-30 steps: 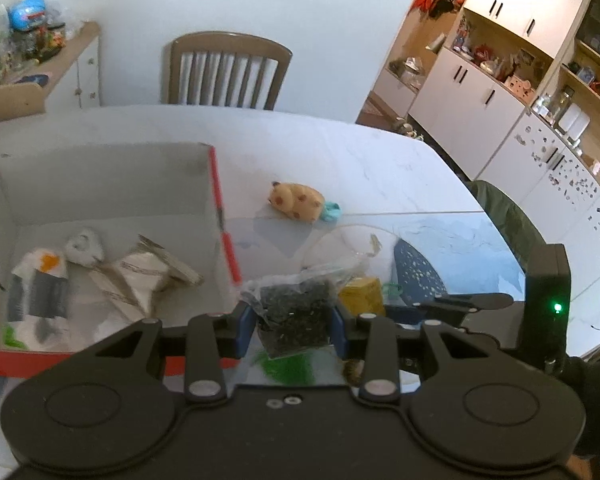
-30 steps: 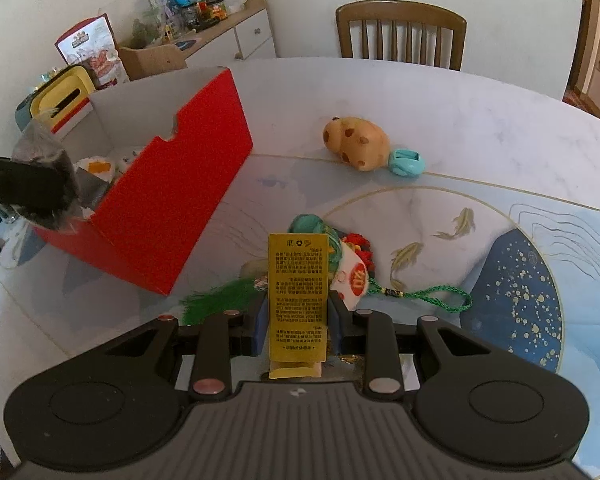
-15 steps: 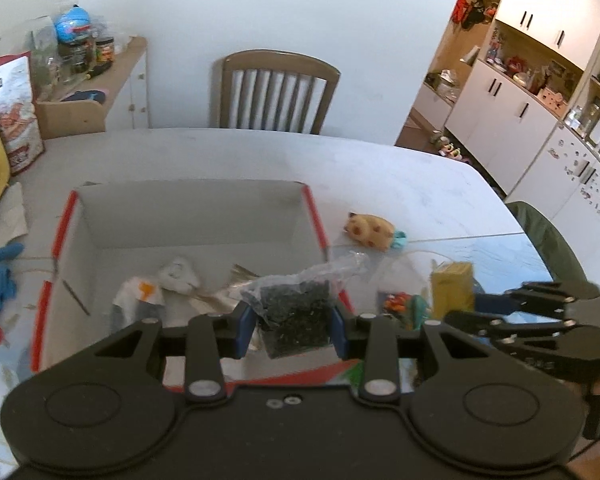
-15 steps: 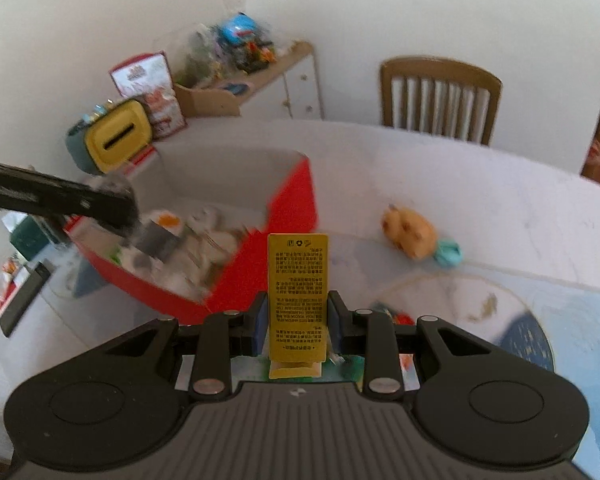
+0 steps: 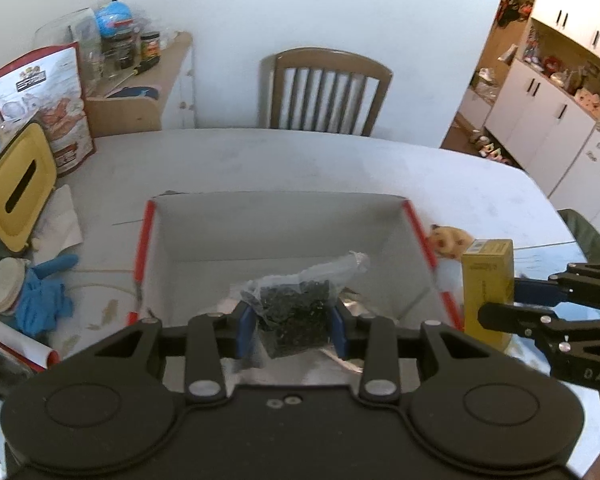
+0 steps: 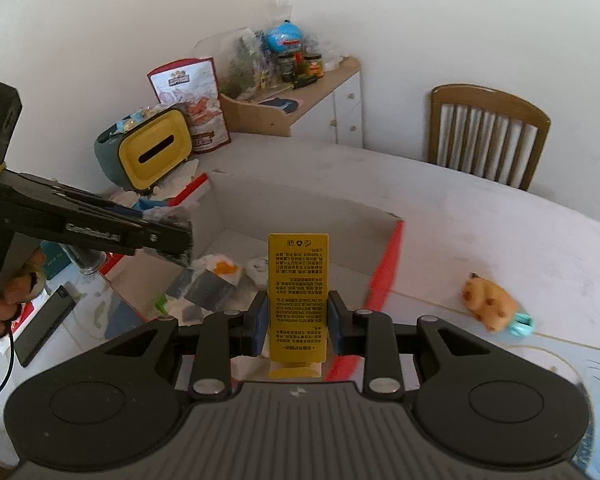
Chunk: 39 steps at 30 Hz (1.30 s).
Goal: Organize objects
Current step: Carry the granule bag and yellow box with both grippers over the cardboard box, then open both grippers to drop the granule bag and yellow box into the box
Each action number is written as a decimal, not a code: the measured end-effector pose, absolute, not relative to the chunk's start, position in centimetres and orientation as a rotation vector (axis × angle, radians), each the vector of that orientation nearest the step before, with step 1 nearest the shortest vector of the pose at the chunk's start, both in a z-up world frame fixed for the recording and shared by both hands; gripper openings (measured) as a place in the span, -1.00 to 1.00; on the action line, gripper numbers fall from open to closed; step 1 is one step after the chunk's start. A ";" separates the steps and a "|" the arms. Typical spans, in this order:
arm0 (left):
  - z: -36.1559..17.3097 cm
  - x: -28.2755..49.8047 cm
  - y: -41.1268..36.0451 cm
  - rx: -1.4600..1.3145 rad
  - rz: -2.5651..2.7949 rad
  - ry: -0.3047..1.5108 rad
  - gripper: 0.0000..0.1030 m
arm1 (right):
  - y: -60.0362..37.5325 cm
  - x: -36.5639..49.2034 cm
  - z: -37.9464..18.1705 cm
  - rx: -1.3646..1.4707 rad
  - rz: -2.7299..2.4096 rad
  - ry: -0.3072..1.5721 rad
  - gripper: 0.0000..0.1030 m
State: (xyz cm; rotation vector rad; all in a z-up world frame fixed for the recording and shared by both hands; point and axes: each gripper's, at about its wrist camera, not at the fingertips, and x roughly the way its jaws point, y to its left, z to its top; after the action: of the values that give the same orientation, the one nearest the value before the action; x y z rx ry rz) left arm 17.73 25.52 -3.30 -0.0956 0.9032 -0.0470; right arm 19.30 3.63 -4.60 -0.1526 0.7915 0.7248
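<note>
My left gripper (image 5: 292,330) is shut on a clear bag of dark bits (image 5: 294,312), held over the open red-and-white box (image 5: 280,216). My right gripper (image 6: 298,328) is shut on an upright yellow carton (image 6: 298,292), just above the box's near right corner. In the left wrist view the yellow carton (image 5: 487,280) and the right gripper (image 5: 500,304) hang beside the box's right wall. In the right wrist view the left gripper (image 6: 172,236) with its bag (image 6: 174,220) hovers over the box's left side. Several packets (image 6: 216,276) lie on the box floor (image 6: 324,276).
A small tan plush toy (image 6: 490,300) lies on the white table (image 5: 300,160) right of the box. A yellow tissue holder (image 5: 18,188), a blue cloth (image 5: 40,296) and a snack bag (image 5: 56,96) crowd the left side. A wooden chair (image 5: 326,92) stands behind the table.
Both grippers have risen and swung left from the table mat toward the box, each keeping its hold. The bag now hangs over the box interior and the carton over its near right corner.
</note>
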 end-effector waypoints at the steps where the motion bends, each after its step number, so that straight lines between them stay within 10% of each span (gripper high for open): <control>1: -3.5 18.0 25.8 -0.091 -0.044 0.909 -0.28 | 4.3 19.5 -4.9 -0.156 0.726 0.796 -0.43; 39: -13.1 28.5 26.8 0.028 0.030 1.149 -0.23 | 13.9 22.3 -14.4 -0.227 0.712 1.038 -0.41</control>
State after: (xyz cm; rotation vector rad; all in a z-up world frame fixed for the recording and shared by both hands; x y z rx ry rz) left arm 28.55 26.82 -13.09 0.0278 1.1494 0.0298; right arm 22.29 13.87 -14.36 -0.2270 1.0375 0.7123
